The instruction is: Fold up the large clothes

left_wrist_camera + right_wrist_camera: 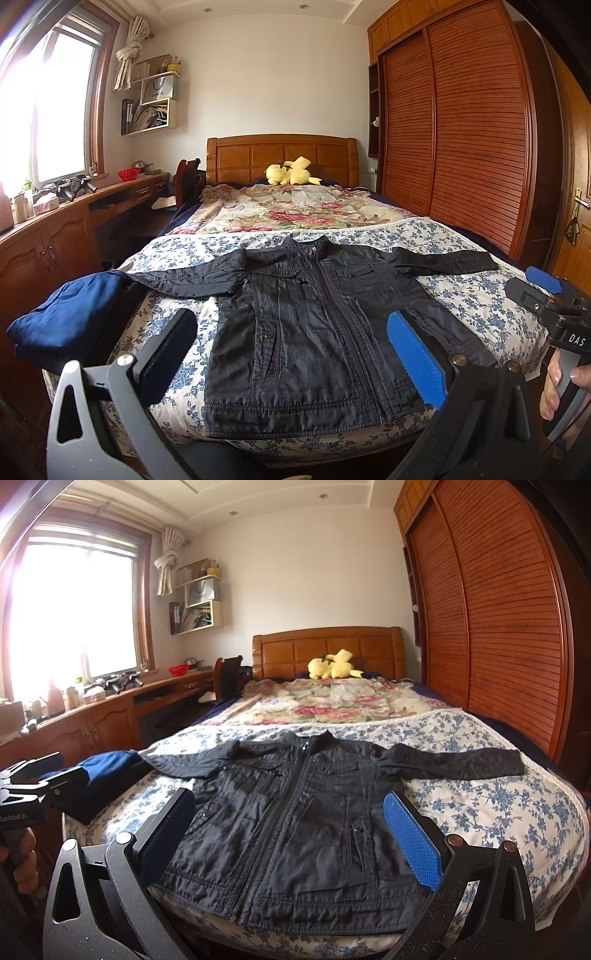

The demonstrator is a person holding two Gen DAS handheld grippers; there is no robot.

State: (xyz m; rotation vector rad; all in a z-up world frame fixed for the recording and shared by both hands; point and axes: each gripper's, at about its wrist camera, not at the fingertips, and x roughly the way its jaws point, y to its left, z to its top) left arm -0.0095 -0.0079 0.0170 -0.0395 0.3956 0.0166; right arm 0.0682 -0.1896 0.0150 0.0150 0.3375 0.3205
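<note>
A black zip jacket [310, 332] lies flat, front up, on the blue-flowered sheet [472, 295] at the foot of the bed, both sleeves spread out sideways. It also shows in the right wrist view [295, 830]. My left gripper [291, 332] is open and empty, hovering above the jacket's hem. My right gripper [288, 812] is open and empty, also above the hem. The right gripper shows at the right edge of the left wrist view [546, 291]; the left one shows at the left edge of the right wrist view [40, 775].
A folded blue garment [70, 321] lies at the bed's left corner. A yellow plush toy [291, 171] sits by the headboard on a floral quilt [291, 210]. A wooden desk [55, 236] runs along the left; a wardrobe [461, 129] stands on the right.
</note>
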